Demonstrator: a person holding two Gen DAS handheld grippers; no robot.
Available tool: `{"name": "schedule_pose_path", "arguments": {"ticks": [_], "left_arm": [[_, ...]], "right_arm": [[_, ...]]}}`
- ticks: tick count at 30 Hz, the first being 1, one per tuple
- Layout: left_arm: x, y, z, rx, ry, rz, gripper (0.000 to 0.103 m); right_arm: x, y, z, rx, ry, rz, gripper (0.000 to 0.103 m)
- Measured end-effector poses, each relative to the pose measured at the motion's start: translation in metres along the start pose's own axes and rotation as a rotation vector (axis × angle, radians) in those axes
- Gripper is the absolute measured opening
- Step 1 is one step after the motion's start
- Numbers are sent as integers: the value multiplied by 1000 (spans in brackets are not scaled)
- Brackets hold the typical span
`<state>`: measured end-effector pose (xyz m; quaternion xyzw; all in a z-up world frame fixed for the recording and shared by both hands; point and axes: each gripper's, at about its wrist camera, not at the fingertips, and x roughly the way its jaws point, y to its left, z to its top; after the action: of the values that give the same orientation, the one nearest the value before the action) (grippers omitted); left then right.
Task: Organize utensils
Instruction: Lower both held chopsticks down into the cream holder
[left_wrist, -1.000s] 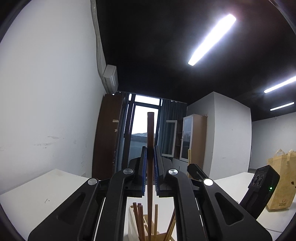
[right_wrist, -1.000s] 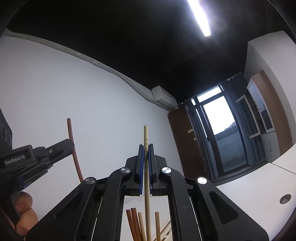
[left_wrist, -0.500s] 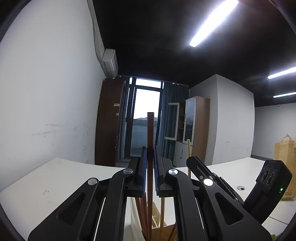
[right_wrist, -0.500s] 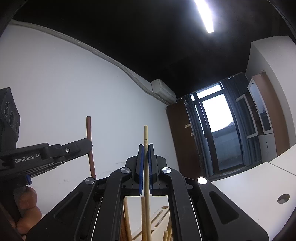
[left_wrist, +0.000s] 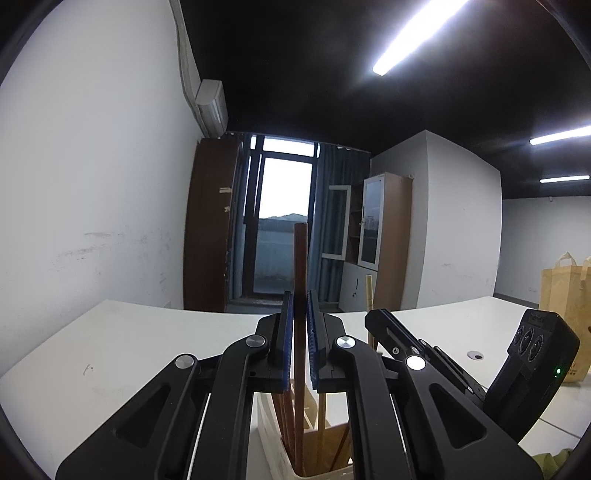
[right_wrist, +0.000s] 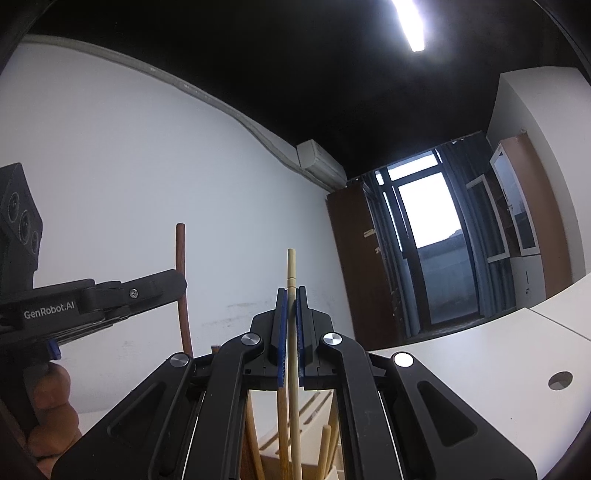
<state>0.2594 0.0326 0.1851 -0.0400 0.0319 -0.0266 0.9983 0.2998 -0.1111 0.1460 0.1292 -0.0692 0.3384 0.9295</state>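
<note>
The left gripper (left_wrist: 300, 339) pinches a brown chopstick (left_wrist: 300, 266) upright above the holder (left_wrist: 273, 432); just right, the right gripper (right_wrist: 291, 336) pinches a pale chopstick (right_wrist: 291, 269).

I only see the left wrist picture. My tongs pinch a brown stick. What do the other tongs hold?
Observer: The right tongs are shut on a pale chopstick, standing upright.
Operator: Where does its bottom go?
Observer: It runs down among other bamboo sticks standing below.
Operator: Is anyone holding my tongs?
Observer: Yes, a hand grips the handle of the left tongs, which hold the brown stick.
</note>
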Motion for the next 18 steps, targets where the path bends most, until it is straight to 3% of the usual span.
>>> {"name": "schedule_pose_path", "arguments": {"ticks": [18], "left_arm": [[3,12,-26,23,92,-51,7]], "right_arm": [[-6,-1,-6,-23,138,-35,5]]}}
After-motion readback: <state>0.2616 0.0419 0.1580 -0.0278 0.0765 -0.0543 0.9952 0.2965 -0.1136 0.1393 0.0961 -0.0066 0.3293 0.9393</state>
